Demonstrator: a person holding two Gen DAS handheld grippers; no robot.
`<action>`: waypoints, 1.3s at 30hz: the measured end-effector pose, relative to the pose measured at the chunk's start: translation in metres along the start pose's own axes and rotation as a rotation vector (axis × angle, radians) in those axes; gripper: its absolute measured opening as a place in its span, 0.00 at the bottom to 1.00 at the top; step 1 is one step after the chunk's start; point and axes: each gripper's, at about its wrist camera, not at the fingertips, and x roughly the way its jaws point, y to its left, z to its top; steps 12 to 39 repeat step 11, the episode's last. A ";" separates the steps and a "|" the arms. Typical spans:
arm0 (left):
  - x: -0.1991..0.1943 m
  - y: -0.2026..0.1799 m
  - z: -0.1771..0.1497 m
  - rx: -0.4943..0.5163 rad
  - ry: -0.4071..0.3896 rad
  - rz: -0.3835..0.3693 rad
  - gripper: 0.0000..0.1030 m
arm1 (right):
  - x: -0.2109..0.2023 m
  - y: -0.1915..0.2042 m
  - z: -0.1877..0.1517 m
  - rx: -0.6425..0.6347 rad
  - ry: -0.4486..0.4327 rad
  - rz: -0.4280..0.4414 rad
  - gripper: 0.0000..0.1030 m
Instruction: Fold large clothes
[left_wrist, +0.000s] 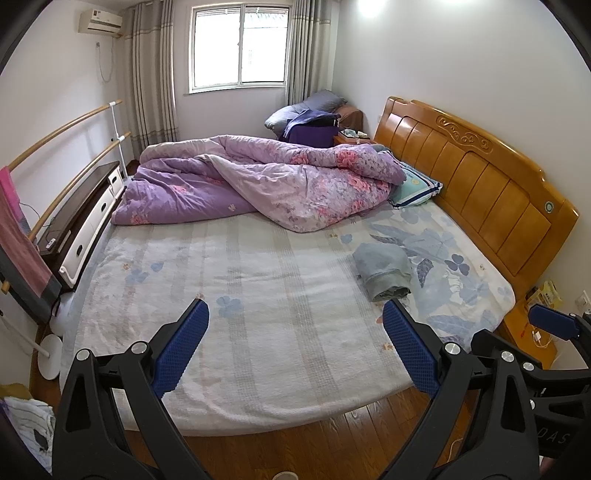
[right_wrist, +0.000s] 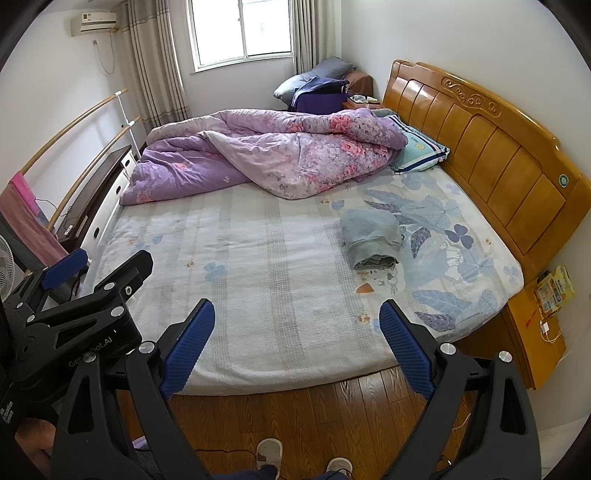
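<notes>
The folded grey cloth garment (right_wrist: 371, 238) lies set aside near the wooden headboard (right_wrist: 491, 129); left gripper (left_wrist: 295, 354) and right gripper (right_wrist: 297, 349) hover over the bed's near edge, jaws spread, empty.

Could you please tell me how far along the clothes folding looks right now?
One grey-green fabric bundle already lies folded on the floral bed sheet. Nothing is in hand: the left gripper and right gripper are both open above the bed's near edge. No unfolded garment is clearly visible.

Left gripper (left_wrist: 295, 350) jaws spread wide; right gripper (right_wrist: 297, 350) likewise, empty.
</notes>
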 end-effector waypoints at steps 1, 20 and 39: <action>0.002 0.002 0.001 -0.001 0.004 -0.002 0.93 | 0.002 0.000 0.000 -0.002 0.003 -0.001 0.85; 0.024 0.047 0.005 -0.042 0.040 0.024 0.93 | 0.035 0.023 0.014 -0.041 0.044 0.019 0.85; 0.024 0.047 0.005 -0.042 0.040 0.024 0.93 | 0.035 0.023 0.014 -0.041 0.044 0.019 0.85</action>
